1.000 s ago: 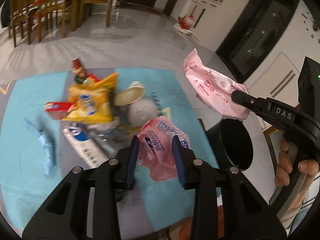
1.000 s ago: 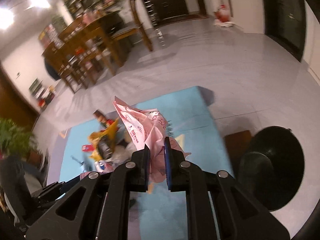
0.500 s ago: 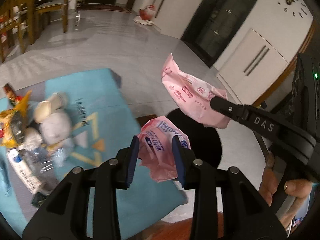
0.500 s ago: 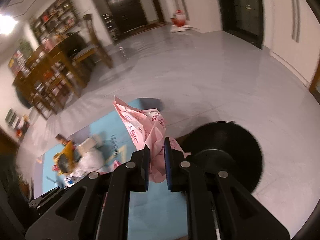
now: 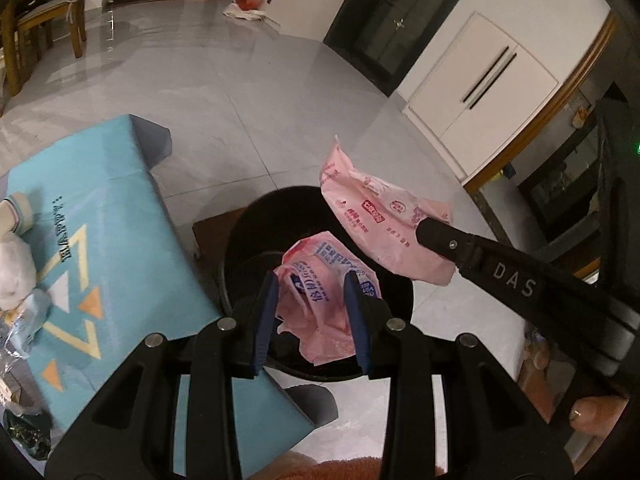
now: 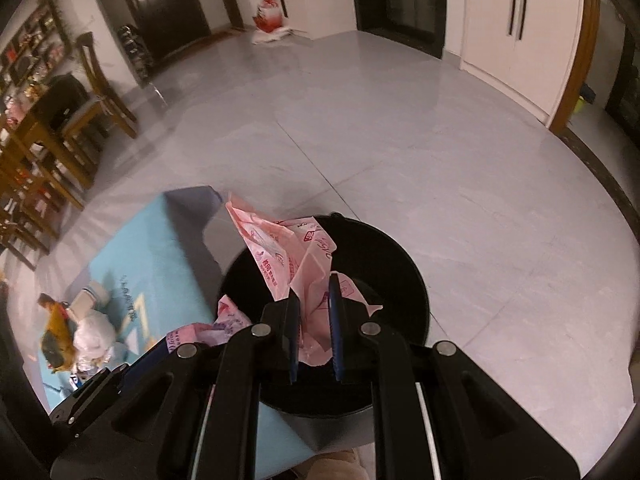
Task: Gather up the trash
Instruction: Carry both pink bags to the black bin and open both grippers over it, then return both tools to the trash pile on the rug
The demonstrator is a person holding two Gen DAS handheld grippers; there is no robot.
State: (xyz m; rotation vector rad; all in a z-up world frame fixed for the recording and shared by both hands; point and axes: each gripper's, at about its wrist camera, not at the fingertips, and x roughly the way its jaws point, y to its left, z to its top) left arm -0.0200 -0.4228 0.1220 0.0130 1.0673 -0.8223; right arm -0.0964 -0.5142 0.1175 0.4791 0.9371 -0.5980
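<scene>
Left tool [image 5: 312, 316]: clamping a crumpled pink wrapper [image 5: 320, 300].
Right tool [image 6: 314, 320]: pinching a flatter pink wrapper [image 6: 288, 260].
Black bin [image 5: 240, 248]: sitting directly beneath both tools, beside the worktop [image 5: 100, 220].
Next: releasing should be dropping both wrappers straight in.

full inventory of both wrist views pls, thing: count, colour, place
pink wrappers: 2, pink; one in left tool, one in right tool, both over the bin
bin: 1, black, on floor beside table
tablecloth: 1, teal, on table
trash pile: several pieces, white and yellow, on tablecloth
chairs: wooden, far left
red bag: 1, by far wall
left tool: 1, black, shut on wrapper
right tool: 1, black, shut on wrapper
</scene>
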